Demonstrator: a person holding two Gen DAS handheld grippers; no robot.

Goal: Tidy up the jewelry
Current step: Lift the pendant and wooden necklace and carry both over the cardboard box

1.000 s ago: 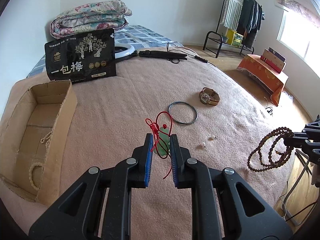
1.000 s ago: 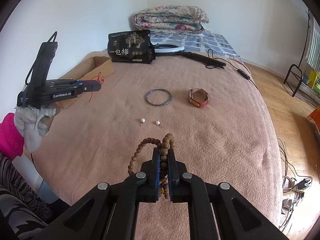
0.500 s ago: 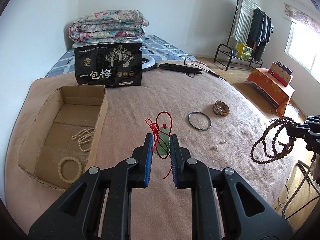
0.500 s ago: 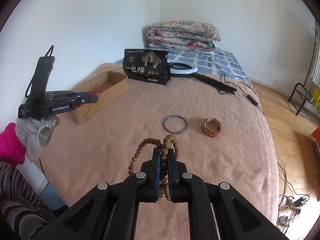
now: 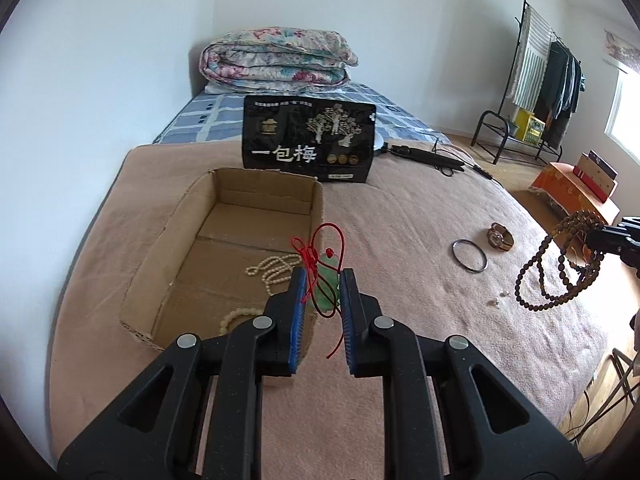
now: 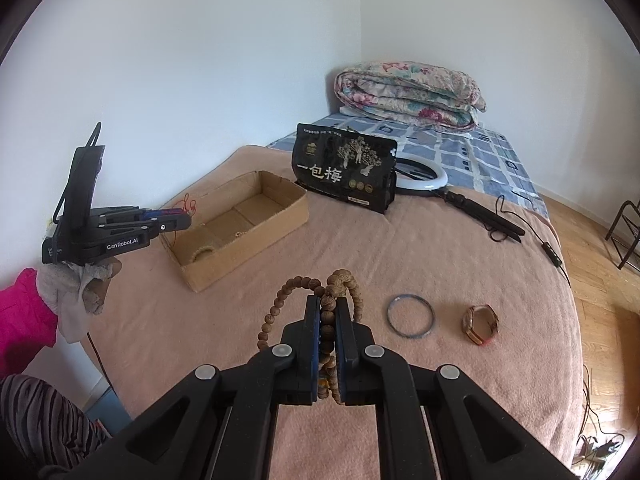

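Note:
My left gripper [image 5: 323,280] is shut on a green pendant [image 5: 326,288] on a red cord [image 5: 320,246], held above the near right corner of an open cardboard box [image 5: 176,216]. The box holds a pale bead necklace [image 5: 272,270] and a pale bead bracelet [image 5: 236,318]. My right gripper [image 6: 328,310] is shut on a brown wooden bead necklace [image 6: 340,284], held in the air over the pink blanket. The left gripper also shows in the right wrist view [image 6: 176,216], beside the box [image 6: 240,236].
On the pink blanket [image 6: 440,264] lie a dark bangle [image 6: 410,315], a watch [image 6: 480,324] and small pearl earrings [image 5: 494,302]. A black snack bag [image 6: 344,168] stands behind the box, with a ring light [image 6: 424,178] and cable beyond. A folded quilt [image 5: 276,60] lies at the back.
Both grippers have swung left towards the box with their loads. The box now lies right under the left gripper's fingers.

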